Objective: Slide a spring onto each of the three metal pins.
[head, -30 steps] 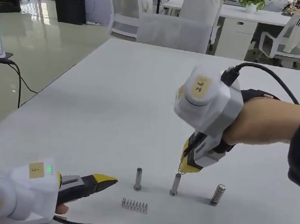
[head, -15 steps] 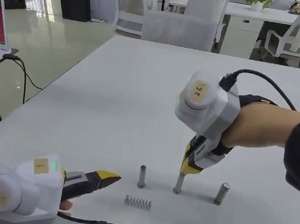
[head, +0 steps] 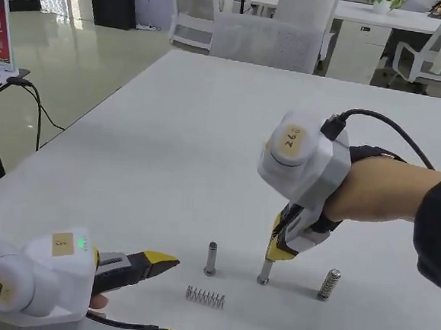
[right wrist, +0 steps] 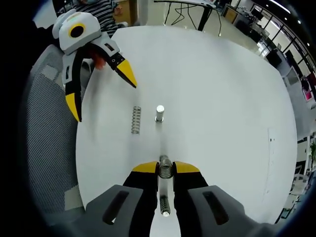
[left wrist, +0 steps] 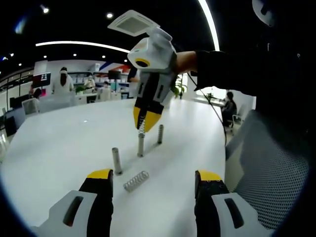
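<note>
Pinching spring (right wrist: 166, 171) over middle pin (head: 264, 273), right gripper (head: 276, 253); left gripper (left wrist: 154, 178) jaws wide.

On your table (head: 168, 146) three pins stand in a row: the left pin (head: 212, 257) with a loose spring (head: 205, 296) lying just near of it, the middle pin (head: 264, 273) under the held spring (right wrist: 165, 169) in your right gripper (head: 279, 250), the right pin (head: 323, 295) inside a fitted spring (head: 330, 281), and your left gripper (left wrist: 154, 177) at near left.

A white workbench (head: 170, 130), glossy floor (head: 84, 55), office desks (head: 384, 21) and perhaps mesh chairs (head: 261, 42).
</note>
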`<state>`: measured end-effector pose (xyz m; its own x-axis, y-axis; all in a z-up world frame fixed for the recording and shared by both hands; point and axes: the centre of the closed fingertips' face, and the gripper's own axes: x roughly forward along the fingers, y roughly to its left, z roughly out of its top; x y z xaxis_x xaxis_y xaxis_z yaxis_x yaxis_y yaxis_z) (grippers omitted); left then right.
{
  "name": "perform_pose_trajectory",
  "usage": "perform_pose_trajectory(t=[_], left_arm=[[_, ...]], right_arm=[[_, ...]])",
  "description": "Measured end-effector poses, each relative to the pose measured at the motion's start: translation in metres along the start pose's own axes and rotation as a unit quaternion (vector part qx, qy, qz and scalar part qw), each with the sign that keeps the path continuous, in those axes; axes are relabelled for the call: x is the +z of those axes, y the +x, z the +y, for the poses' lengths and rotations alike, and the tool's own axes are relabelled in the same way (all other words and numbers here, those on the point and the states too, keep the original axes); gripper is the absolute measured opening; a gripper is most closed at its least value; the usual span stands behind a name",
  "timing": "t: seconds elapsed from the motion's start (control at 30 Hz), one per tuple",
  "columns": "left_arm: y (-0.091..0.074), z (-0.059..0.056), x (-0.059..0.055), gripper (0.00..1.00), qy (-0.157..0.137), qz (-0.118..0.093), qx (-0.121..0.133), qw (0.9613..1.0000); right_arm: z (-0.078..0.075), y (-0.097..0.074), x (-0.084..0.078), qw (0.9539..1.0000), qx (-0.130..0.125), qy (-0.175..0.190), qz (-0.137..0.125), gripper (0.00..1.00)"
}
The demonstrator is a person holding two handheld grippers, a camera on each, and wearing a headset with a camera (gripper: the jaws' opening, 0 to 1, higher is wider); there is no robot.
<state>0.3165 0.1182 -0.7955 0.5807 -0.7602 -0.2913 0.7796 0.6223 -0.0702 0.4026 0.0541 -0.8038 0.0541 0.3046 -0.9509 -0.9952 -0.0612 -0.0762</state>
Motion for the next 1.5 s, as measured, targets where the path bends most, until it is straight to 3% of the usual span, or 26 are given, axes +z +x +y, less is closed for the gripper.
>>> perform_pose_trajectory(t=[1.03,1.5], left_arm=[[0.001,-0.001,-0.005,0.61,0.001,0.011,-0.001,0.9999],[0.001,-0.002,-0.004,0.61,0.003,0.012,-0.003,0.9999]], right_arm=[[0.005,0.045,-0.017,0.9995,0.015,0.019,0.018,0.08],[0.005,0.038,-0.012,0.9996,0.008,0.025,0.006,0.1]])
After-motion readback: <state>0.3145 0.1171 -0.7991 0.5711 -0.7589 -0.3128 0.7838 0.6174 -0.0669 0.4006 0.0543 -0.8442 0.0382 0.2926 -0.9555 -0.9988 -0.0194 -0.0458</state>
